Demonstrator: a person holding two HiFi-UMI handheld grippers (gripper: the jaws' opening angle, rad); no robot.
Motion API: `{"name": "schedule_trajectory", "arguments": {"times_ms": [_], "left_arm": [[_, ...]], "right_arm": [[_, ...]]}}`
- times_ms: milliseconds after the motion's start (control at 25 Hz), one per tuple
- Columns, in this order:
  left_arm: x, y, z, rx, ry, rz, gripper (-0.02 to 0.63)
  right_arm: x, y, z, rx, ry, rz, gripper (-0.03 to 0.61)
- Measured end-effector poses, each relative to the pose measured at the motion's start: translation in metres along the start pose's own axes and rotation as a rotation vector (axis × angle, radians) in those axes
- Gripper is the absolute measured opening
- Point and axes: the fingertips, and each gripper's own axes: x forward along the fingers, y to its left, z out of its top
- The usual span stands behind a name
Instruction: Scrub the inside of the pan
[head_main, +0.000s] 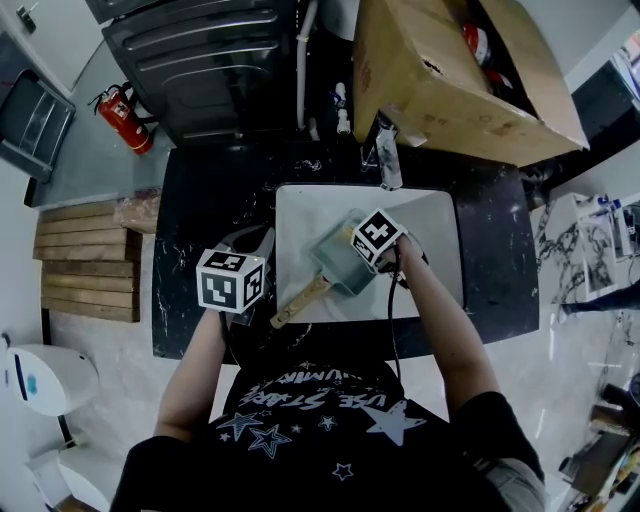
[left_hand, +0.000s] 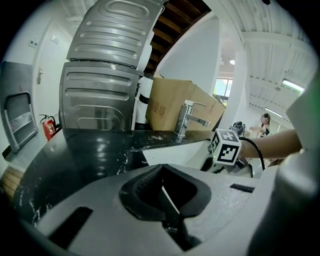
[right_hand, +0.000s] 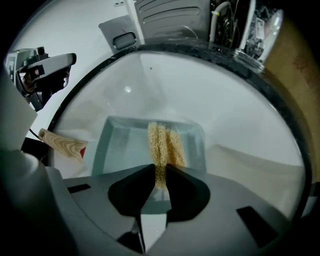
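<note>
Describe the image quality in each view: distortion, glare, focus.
Head view: dim, wide-angle bending, white sink brightest. Left gripper view: heavy fisheye, black corners, far windows blown out. Right gripper view: fisheye too; scouring pad crisp against the pan.

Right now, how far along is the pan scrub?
Done: pan sits in the sink, right gripper is shut on the scrub pad. In hand: pad is down inside the pan. To do: the scrubbing itself; no suds or water show. The left gripper is shut, empty, off the wooden handle.
</note>
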Motion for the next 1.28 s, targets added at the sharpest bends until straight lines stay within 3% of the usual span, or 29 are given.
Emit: {"name": "schedule_trajectory", "arguments": {"times_ms": [360,520,920,1280], "left_arm": [[0.007,-0.003,0.0,0.017,0.022,-0.012,0.008],[0.009,-0.001,-0.002,0.011,0.032,-0.01,0.008],[0.01,-0.001,-0.006,0.006,0.04,-0.012,0.008],[0.008,-0.004,-0.01,0.016,0.043,-0.017,0.008]], "right_arm": [[0.018,-0.036,-0.016,0.068,0.053,-0.095,0.067],[0.028,-0.038,-0.016,0.083,0.062,-0.098,0.067],[0.03,-0.028,-0.017,0.015,0.12,-0.103,0.067],[0.021,0.011,-0.018,-0.007,0.119,0.0,0.067]]}}
